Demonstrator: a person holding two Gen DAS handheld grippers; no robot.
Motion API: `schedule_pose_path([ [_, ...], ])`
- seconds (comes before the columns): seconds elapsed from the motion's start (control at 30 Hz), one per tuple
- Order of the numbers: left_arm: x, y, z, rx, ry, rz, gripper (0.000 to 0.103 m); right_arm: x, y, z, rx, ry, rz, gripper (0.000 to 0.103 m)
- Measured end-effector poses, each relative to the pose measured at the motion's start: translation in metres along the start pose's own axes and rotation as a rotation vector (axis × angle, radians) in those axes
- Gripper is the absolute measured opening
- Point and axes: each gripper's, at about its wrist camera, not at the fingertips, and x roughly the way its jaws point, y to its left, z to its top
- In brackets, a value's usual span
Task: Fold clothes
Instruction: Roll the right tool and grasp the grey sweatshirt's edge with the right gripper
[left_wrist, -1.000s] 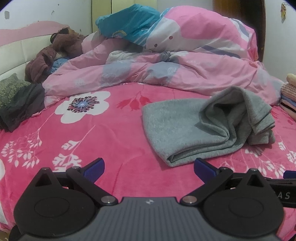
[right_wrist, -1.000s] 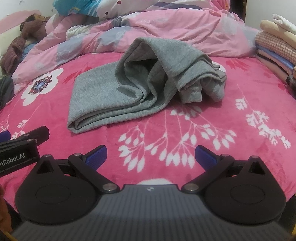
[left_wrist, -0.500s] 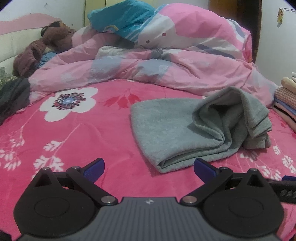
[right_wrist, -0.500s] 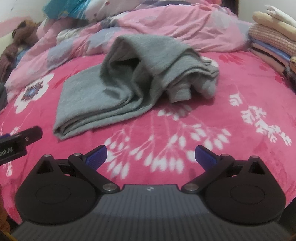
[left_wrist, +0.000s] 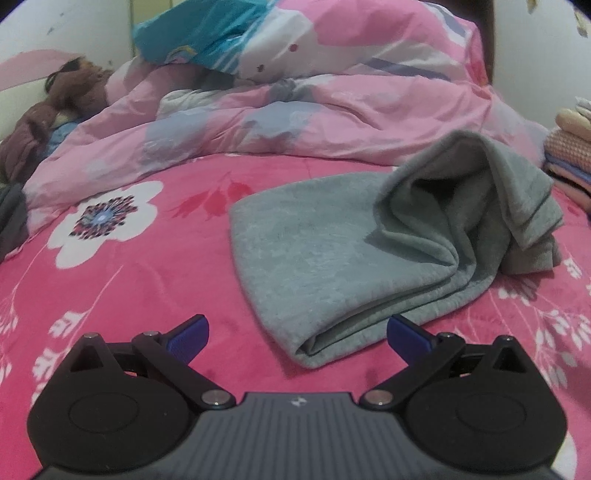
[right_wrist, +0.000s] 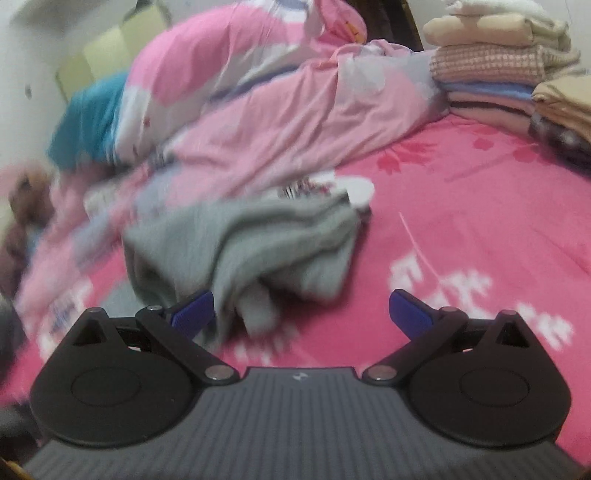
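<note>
We see both the left gripper (left_wrist: 297, 328) and right gripper (right_wrist: 301, 308) spread wide, holding nothing. Grey garment (left_wrist: 351, 258) lies frame centre on the pink blanket (left_wrist: 129, 295); grabbing one layer could undo its fold.

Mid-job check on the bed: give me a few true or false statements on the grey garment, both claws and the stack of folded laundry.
1. The left claw is open and holds nothing. True.
2. The grey garment is spread out flat in a single layer. False: it is bunched and partly folded over itself.
3. The right claw is shut on the garment. False: its jaws stand wide apart.
4. A stack of folded laundry sits at the bed's far right side. True.
5. The garment lies on a pink floral blanket. True.
</note>
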Motion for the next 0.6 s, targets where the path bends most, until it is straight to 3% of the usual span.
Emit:
schedule_pose_path([
  [0.13,0.009,-0.004,-0.002,0.025,0.007,-0.005,0.102,0.022,-0.01,0.024,0.112,-0.035,0.113,0.102],
  [0.33,0.026,0.004,-0.004,0.002,0.082,-0.039,0.088,0.068,-0.002,0.042,0.121,-0.025,0.187,0.098],
  [0.4,0.031,0.009,-0.004,-0.028,0.114,-0.055,0.086,0.081,0.002,0.044,0.101,-0.026,0.195,0.09],
  [0.47,0.034,0.014,-0.004,-0.056,0.132,-0.062,0.085,0.094,0.004,0.044,0.102,-0.017,0.217,0.069],
  [0.6,0.033,0.016,-0.005,-0.075,0.127,-0.062,0.085,0.097,0.009,0.039,0.101,-0.005,0.29,0.038],
])
